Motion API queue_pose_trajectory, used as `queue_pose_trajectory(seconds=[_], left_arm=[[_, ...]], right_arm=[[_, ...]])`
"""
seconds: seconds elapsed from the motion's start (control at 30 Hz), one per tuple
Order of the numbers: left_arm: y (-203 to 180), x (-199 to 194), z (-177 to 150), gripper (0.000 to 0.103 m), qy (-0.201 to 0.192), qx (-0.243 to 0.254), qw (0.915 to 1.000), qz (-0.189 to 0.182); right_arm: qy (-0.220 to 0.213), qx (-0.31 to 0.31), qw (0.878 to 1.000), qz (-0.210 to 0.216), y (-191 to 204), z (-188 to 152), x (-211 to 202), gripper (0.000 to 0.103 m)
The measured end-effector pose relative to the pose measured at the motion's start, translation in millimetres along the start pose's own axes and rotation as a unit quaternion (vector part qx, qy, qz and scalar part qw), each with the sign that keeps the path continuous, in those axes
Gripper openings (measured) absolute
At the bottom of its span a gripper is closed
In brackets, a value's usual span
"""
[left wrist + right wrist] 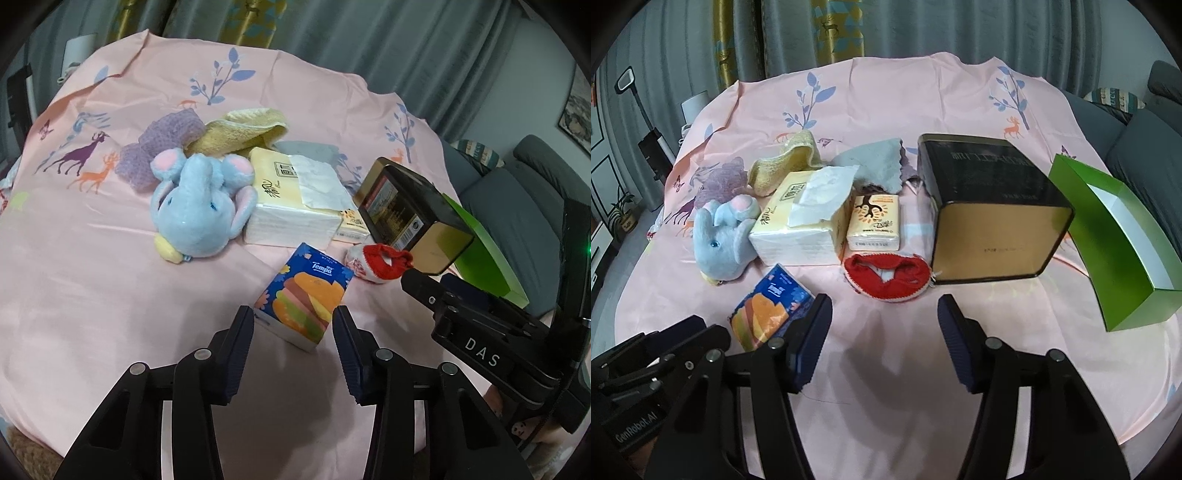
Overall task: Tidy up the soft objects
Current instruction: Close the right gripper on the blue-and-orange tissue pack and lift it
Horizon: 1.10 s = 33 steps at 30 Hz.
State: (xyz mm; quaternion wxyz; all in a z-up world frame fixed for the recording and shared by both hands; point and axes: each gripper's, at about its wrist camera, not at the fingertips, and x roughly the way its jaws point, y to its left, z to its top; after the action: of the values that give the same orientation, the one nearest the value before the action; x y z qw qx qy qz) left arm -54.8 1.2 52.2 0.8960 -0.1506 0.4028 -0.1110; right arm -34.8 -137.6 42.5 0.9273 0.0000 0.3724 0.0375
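My left gripper point(293, 321) is open, its fingers on either side of the near end of a blue Tempo tissue pack point(308, 295), which also shows in the right wrist view point(772, 308). My right gripper point(884, 314) is open and empty, just in front of a red and white sock point(888, 277). A blue plush elephant point(195, 206) lies left of a large yellow tissue pack point(295, 206). A yellow towel point(243, 133), a purple knitted cloth point(162, 144), a grey cloth point(875, 164) and a small tissue pack point(875, 221) lie behind.
A black and gold tin box point(990, 210) stands on the pink tablecloth point(886, 107) at the right. An open green box point(1115, 240) lies beside it near the table's right edge. Curtains and a grey sofa point(1145, 147) are beyond the table.
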Motion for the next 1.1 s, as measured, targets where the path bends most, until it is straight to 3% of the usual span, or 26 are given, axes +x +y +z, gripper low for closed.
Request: queue_pose_trajectory(seconds=[0.23, 0.33, 0.4, 0.47, 0.67, 0.73, 0.83, 0.87, 1.0, 1.1], left_arm=[[5, 5, 7, 0.046, 0.01, -0.038, 0.9989, -0.026], [9, 10, 8, 0.046, 0.014, -0.067, 0.9968, -0.043], [10, 13, 7, 0.046, 0.017, -0.073, 0.9962, -0.044], [11, 20, 6, 0.046, 0.026, -0.087, 0.9949, -0.044], [12, 35, 2, 0.045, 0.049, -0.107, 0.9924, -0.037], [11, 41, 2, 0.039, 0.057, -0.11, 0.9913, -0.043], [9, 46, 4, 0.036, 0.062, -0.114, 0.9904, -0.05], [6, 45, 5, 0.036, 0.059, -0.107, 0.9917, -0.042], [-11, 36, 16, 0.036, 0.045, -0.081, 0.9946, -0.047], [-38, 21, 29, 0.036, 0.012, -0.03, 0.9978, -0.058]], right_arm=[[0.012, -0.01, 0.999, 0.028, 9, 21, -2, 0.059], [0.046, -0.012, 0.993, 0.104, 12, 44, 3, 0.064], [0.064, -0.004, 0.985, 0.161, 14, 57, 13, 0.076], [0.087, -0.006, 0.976, 0.202, 20, 65, 30, 0.076], [0.158, -0.024, 0.962, 0.221, 42, 59, 80, 0.074], [0.17, -0.021, 0.957, 0.235, 44, 54, 90, 0.07], [0.193, -0.024, 0.952, 0.235, 46, 46, 102, 0.06], [0.197, -0.025, 0.951, 0.238, 44, 44, 101, 0.052], [0.169, -0.022, 0.96, 0.221, 33, 44, 84, 0.05], [0.116, -0.003, 0.971, 0.21, 11, 60, 51, 0.05]])
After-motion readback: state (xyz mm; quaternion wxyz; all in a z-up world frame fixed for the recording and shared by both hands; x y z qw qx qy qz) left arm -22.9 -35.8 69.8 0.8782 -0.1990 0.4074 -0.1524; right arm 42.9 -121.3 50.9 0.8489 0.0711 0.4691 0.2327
